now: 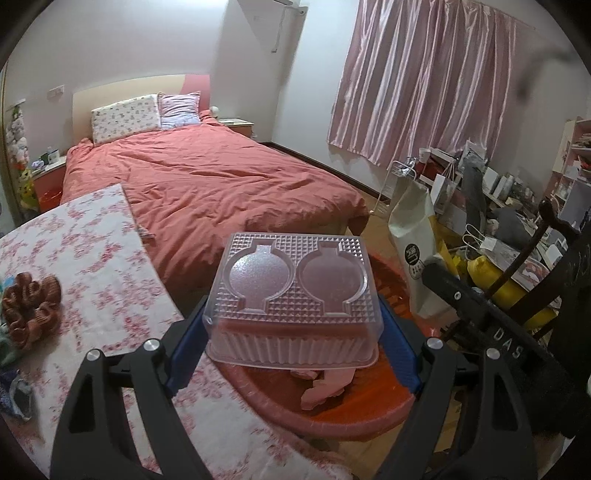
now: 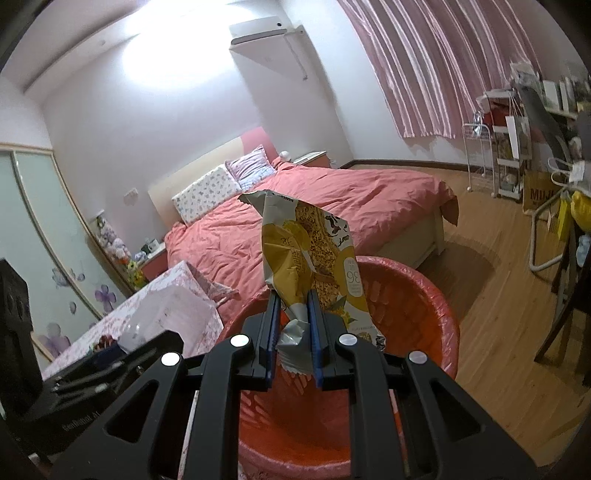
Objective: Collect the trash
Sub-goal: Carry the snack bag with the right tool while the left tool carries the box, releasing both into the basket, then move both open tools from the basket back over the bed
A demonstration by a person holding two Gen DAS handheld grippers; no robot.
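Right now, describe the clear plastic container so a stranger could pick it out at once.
Find the red-lined trash bin at the foot of the bed, beside the floral-covered table. Over it, the left gripper clamps the clear plastic container between blue pads. It alone is see-through, with a studded lid and two round recesses.

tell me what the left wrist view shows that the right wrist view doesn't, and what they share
Only the left wrist view shows the left gripper shut on a clear plastic tray, a brown scrunchie on the floral tablecloth, and a white paper bag on the floor.

Only the right wrist view shows the right gripper shut on a yellow snack wrapper, the air conditioner and the sliding wardrobe door.

Both show the red bin below the grippers, the bed and the pink curtains.
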